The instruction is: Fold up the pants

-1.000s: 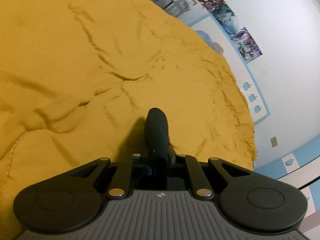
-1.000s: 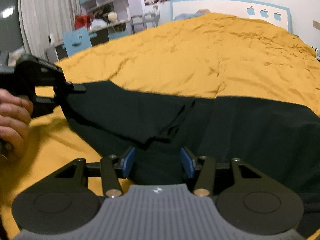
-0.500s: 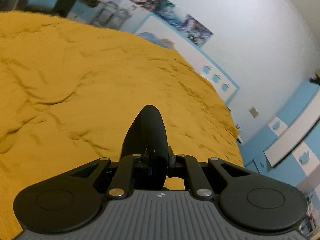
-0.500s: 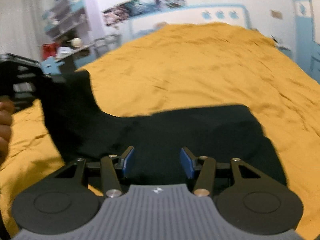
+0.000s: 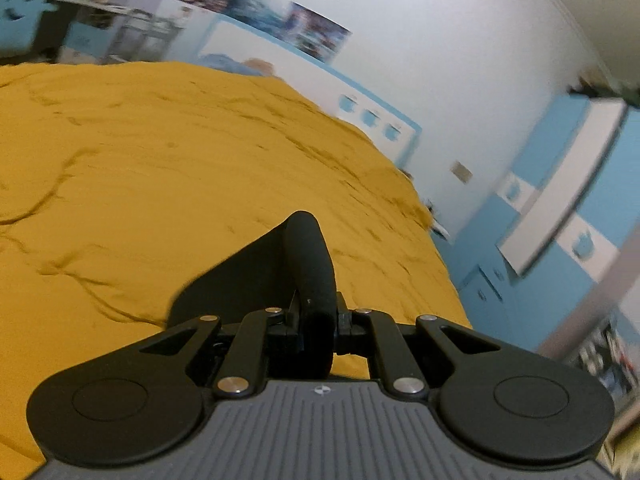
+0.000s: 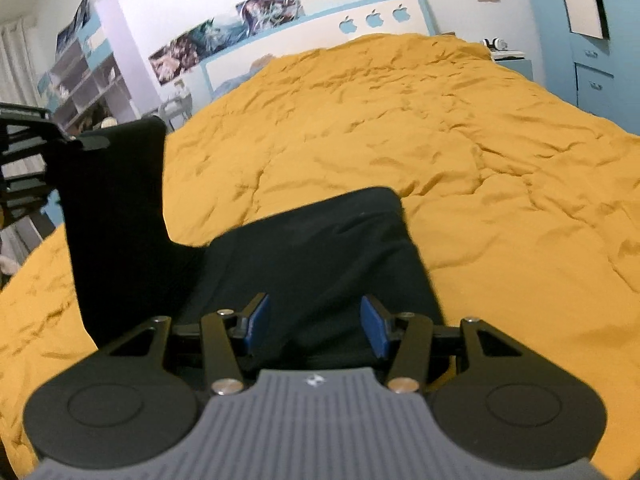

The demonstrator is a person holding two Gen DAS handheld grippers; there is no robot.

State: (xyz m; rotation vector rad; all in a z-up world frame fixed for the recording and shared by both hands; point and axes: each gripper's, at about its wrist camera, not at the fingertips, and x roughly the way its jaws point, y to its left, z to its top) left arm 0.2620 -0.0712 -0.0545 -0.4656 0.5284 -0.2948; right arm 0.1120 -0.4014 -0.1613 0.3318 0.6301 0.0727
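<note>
Left gripper (image 5: 316, 320) is clenched on the pants (image 6: 312, 264) edge and has lifted it higher, at 10 o'clock over the bed (image 6: 460, 140). Right gripper (image 6: 314, 320) is released, w/ cloth beneath. Fold begins, I think.

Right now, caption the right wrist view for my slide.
Left gripper lifts black pants off yellow bedspread; right gripper open.

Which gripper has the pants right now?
The left gripper: shut on a lifted edge of the black pants. The right gripper is open above them, blue pads apart.
</note>
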